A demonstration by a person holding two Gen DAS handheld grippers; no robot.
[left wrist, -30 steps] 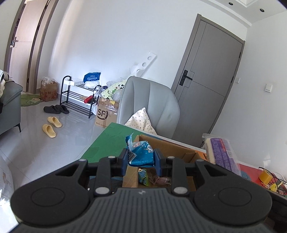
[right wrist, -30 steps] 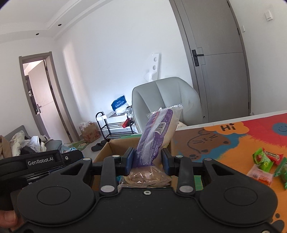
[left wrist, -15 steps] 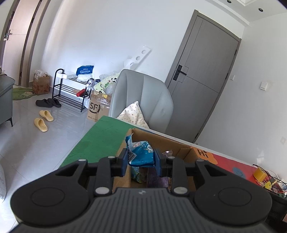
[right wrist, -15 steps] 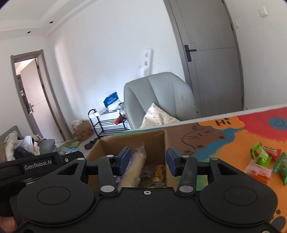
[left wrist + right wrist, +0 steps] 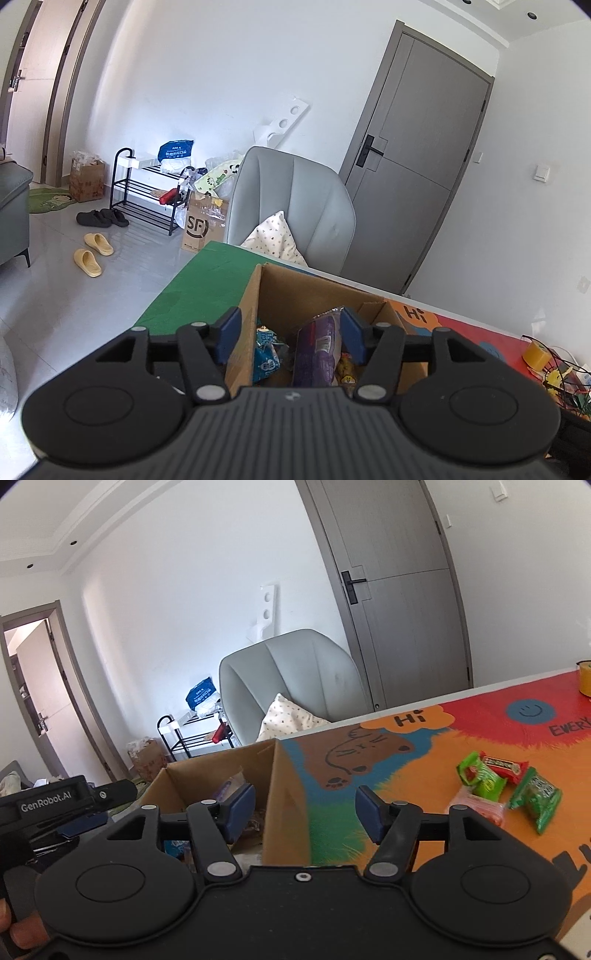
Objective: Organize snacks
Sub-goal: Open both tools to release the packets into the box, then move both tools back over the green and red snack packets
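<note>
Tabletop, cartoon-printed mat in orange, red and green (image 5: pixel 424 768), white-walled room with grey door behind.

Item 1: open brown cardboard box (image 5: pixel 291 291), standing on the mat's green end. Contents: blue-and-white crinkled snack packet (image 5: pixel 266 360) against the left wall; long purple plastic-wrapped snack pack (image 5: pixel 317 350) leaning upright mid-box; small yellow wrappers, too small to identify, lower right.

Item 2: loose cluster of green and red foil snack packets (image 5: pixel 506 786), lying on the orange area, well apart from the box, to its right.

Item 3: left gripper (image 5: pixel 290 338), black with blue pads, over the box mouth. Jaws have just been opening and stand about half wide; the pads press on nothing, the packets lie below and between them.

Item 4: right gripper (image 5: pixel 304 812), same build, straddling the box's right wall. Jaws have just been opening, moderately wide, nothing held.

Surroundings: grey upholstered armchair with dotted cushion (image 5: pixel 291 218); black shoe rack (image 5: pixel 144 195).

Step in hand, by judgement: both drop-offs into the box appear complete. Next move likely calls for swinging the right gripper toward the loose cluster, lowering over one packet and closing on it without scattering neighbours.
</note>
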